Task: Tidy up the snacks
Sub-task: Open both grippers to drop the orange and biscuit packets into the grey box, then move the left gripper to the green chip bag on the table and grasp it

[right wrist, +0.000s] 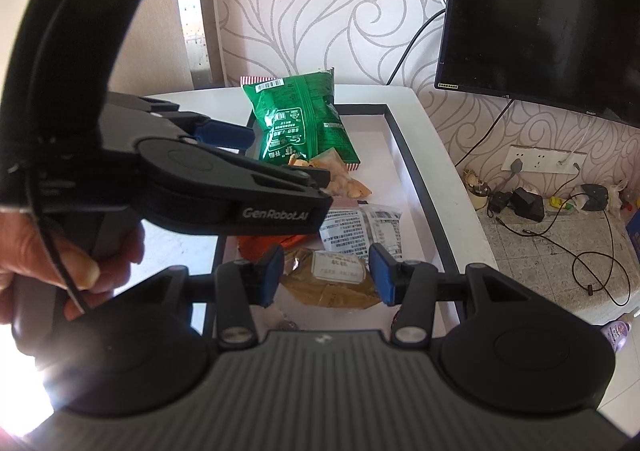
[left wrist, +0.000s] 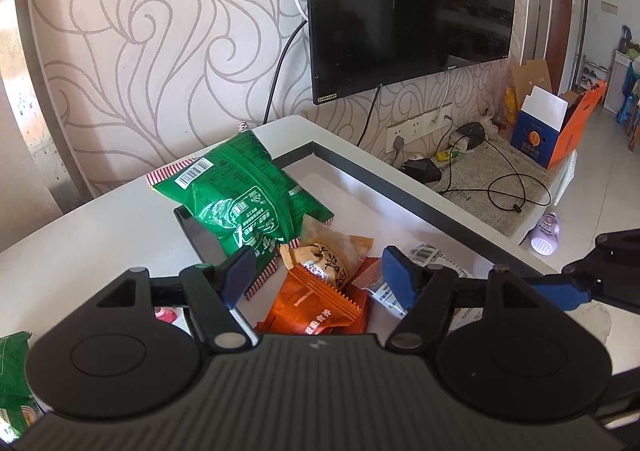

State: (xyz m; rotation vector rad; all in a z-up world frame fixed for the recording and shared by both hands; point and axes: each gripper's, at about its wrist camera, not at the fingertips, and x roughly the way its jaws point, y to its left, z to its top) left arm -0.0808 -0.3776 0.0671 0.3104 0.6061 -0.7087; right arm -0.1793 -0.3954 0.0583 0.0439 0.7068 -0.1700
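Note:
A black-rimmed tray (left wrist: 372, 175) on the white table holds several snack packets. A big green bag (left wrist: 236, 191) leans on the tray's far left rim; it also shows in the right wrist view (right wrist: 296, 119). In front lie a tan packet (left wrist: 332, 251), an orange packet (left wrist: 316, 307) and a white printed packet (right wrist: 360, 231). My left gripper (left wrist: 320, 277) is open, empty, just above the orange packet. My right gripper (right wrist: 326, 271) is open, with a gold-brown packet (right wrist: 332, 283) lying between its fingers, not clamped.
Another green bag (left wrist: 14, 379) lies on the table at the left. A wall-mounted TV (left wrist: 408, 7) hangs behind. A low ledge to the right carries cables, chargers (right wrist: 528, 203) and an orange-blue box (left wrist: 548, 131). A purple bottle (left wrist: 544, 235) lies on the floor.

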